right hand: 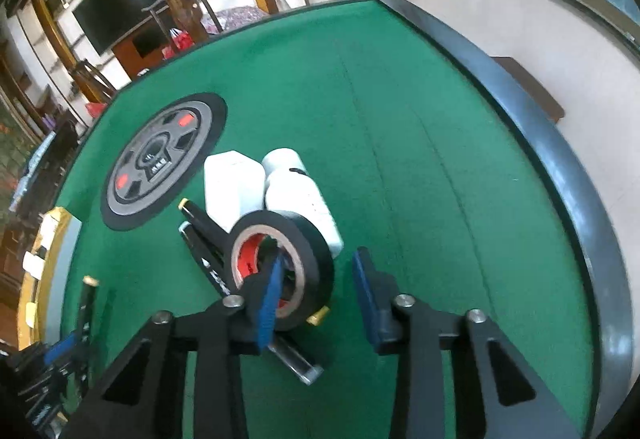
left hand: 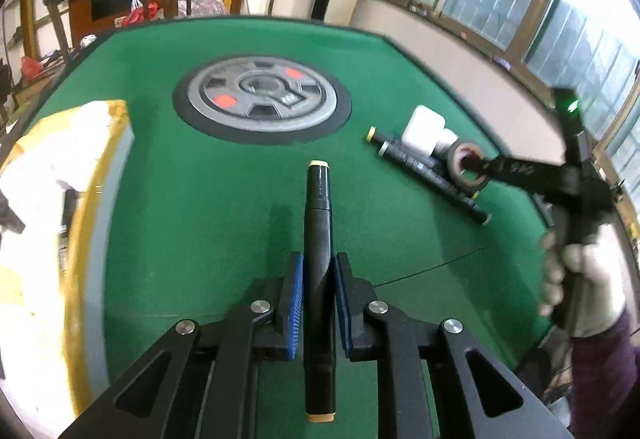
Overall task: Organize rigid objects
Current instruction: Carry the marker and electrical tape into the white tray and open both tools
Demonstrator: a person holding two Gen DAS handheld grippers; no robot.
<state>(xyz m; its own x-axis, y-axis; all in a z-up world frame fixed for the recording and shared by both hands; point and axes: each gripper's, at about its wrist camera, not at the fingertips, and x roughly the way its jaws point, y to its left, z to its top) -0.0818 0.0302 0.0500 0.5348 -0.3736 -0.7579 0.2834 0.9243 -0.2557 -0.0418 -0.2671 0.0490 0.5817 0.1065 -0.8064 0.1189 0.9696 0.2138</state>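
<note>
My left gripper (left hand: 318, 271) is shut on a black marker (left hand: 318, 223) with cream end caps, held above the green table (left hand: 224, 207). My right gripper (right hand: 316, 267) is open; its left finger (right hand: 269, 291) sits inside the core of a black tape roll (right hand: 308, 247), the right finger outside it. Two more black markers (right hand: 208, 239) lie under the roll, next to two white boxes (right hand: 234, 191). In the left wrist view the right gripper (left hand: 476, 163) reaches into the tape roll (left hand: 466, 167) beside the markers (left hand: 420, 163) and white boxes (left hand: 422, 131).
A grey round hub (left hand: 262, 99) with red patches sits in the table's middle, also in the right wrist view (right hand: 160, 159). A yellow-rimmed tray (left hand: 60, 199) with white things lies at the left. The table's dark raised edge (right hand: 560, 167) runs along the right.
</note>
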